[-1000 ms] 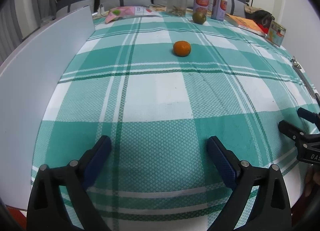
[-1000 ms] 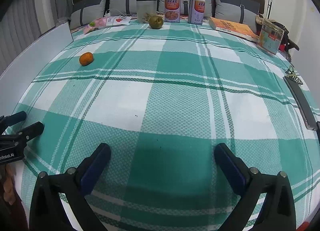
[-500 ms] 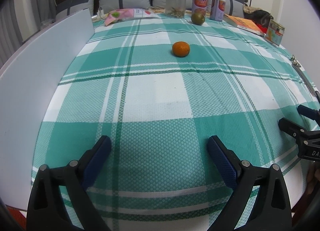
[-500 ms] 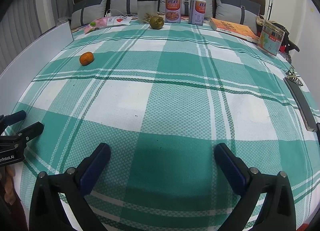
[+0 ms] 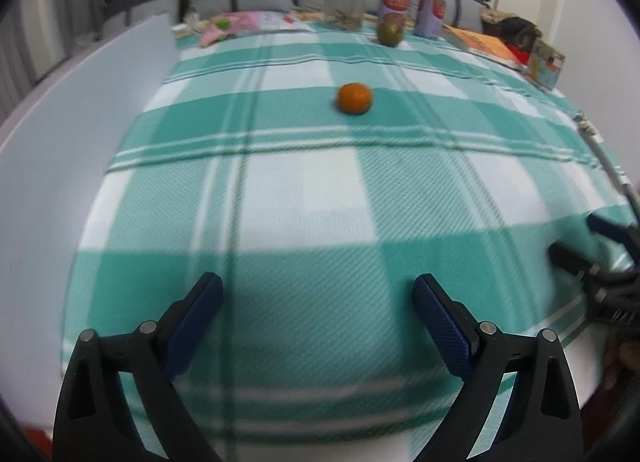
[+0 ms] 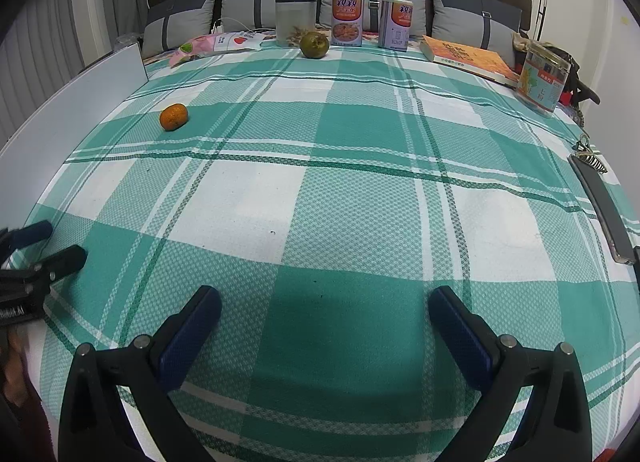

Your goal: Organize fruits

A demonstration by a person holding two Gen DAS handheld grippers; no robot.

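An orange tangerine (image 5: pixel 355 98) lies on the green-and-white checked cloth, straight ahead of my left gripper (image 5: pixel 318 294), which is open and empty near the front edge. The tangerine also shows at the left in the right wrist view (image 6: pixel 173 116). A green fruit (image 5: pixel 389 33) sits at the far edge by the cans; it also shows in the right wrist view (image 6: pixel 315 45). My right gripper (image 6: pixel 325 308) is open and empty over the cloth's near part. Each gripper shows at the side of the other's view.
A white board (image 5: pixel 72 150) stands along the left side. At the far edge stand a clear jar (image 6: pixel 295 20), two cans (image 6: pixel 347 20), a pink packet (image 6: pixel 208 46), a book (image 6: pixel 468 58) and a container (image 6: pixel 542 78). A dark flat bar (image 6: pixel 602 208) lies at the right.
My left gripper has moved forward toward the tangerine, which now looks nearer; its view is blurred. The right gripper has barely moved.
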